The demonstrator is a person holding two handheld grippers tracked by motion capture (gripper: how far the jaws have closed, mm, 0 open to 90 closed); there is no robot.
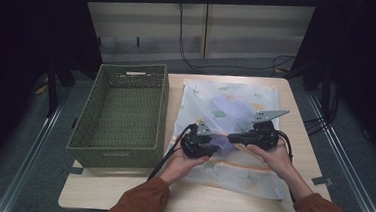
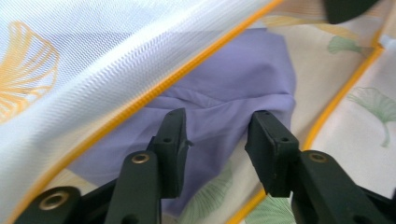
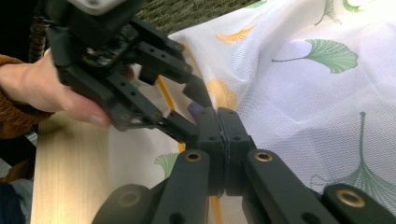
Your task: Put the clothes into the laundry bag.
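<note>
The bench [image 1: 135, 192] is carrying a green basket [image 1: 120, 114] beside a mesh laundry bag [image 1: 234, 134]. The bag is lying flat with a purple garment [image 2: 224, 93] sitting inside its opening. The right claw [image 3: 223, 128] is clamping the bag's edge, apparently lifting it to keep the mouth open. The left claw [image 2: 217, 140] is standing open over the garment, gripping nothing.

Mesh laundry bag [image 2: 93, 51], smooth purple cloth [image 2: 224, 88], seemingly wicker basket [image 1: 120, 114]
</note>
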